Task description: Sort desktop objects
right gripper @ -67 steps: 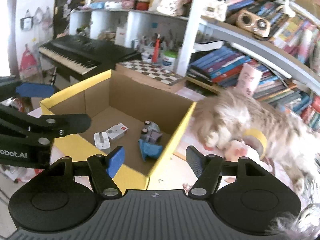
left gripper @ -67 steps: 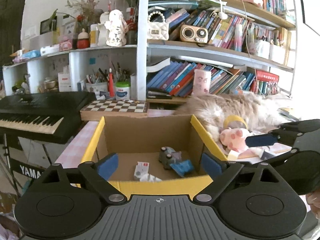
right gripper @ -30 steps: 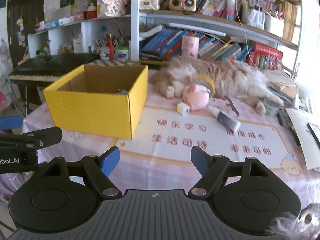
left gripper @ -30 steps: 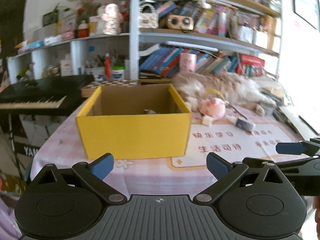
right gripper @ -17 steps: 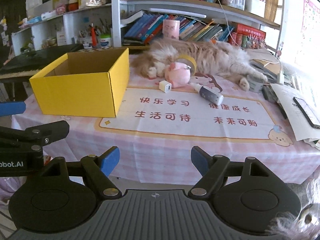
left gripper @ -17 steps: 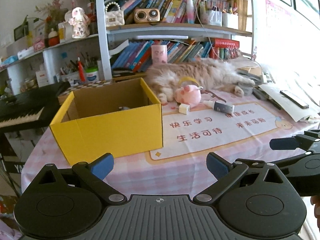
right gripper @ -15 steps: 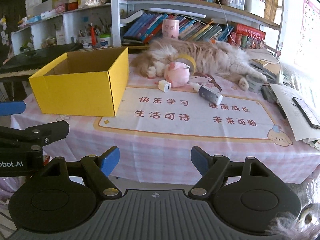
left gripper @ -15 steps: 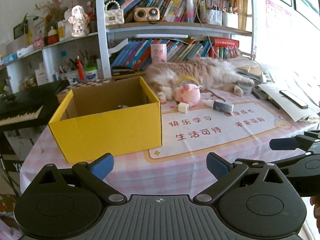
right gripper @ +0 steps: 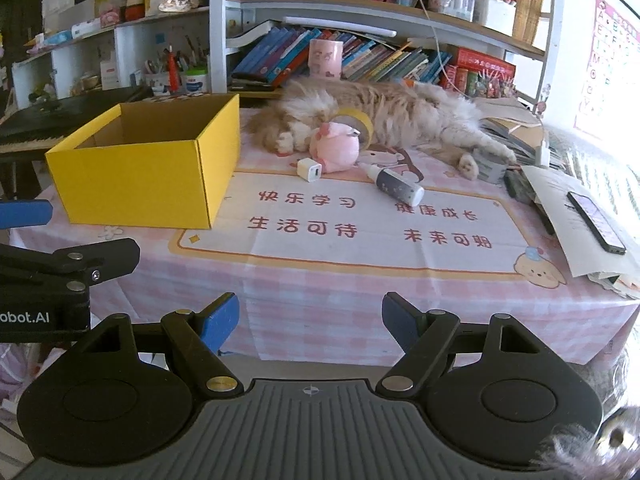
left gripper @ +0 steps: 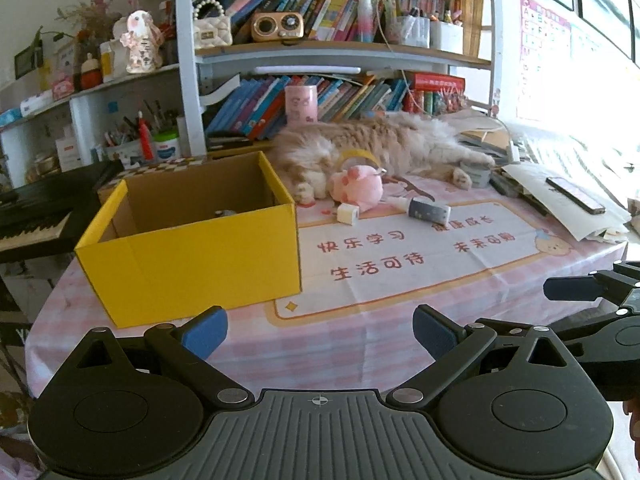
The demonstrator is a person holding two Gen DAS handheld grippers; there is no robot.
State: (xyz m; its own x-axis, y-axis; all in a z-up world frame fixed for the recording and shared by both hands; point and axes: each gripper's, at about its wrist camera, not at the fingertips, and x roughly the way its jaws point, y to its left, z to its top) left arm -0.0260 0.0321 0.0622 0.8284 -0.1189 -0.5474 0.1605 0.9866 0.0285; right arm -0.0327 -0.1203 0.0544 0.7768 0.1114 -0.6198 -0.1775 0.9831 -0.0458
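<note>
A yellow cardboard box (left gripper: pixel 192 264) (right gripper: pixel 148 178) stands open on the left of the pink checked table; small items lie inside, mostly hidden. To its right lie a pink plush toy (left gripper: pixel 358 188) (right gripper: pixel 336 148), a white charger cube (left gripper: pixel 347 213) (right gripper: pixel 310 169), a small grey dropper bottle (left gripper: pixel 428 210) (right gripper: pixel 396 185) and a yellow tape roll (right gripper: pixel 356 120). My left gripper (left gripper: pixel 318 330) and my right gripper (right gripper: pixel 310 322) hang open and empty off the table's front edge, well short of all of these.
A fluffy cat (right gripper: pixel 384 114) lies along the back of the table behind the toy. Papers and a phone (right gripper: pixel 596 222) cover the right end. A keyboard piano (left gripper: pixel 36 216) stands at the left, and crowded bookshelves (right gripper: pixel 360 56) rise behind.
Both grippers have drawn back from over the box to beyond the table's front edge, so the whole table now shows. Over the last half second the view barely shifts. Both stay open and empty.
</note>
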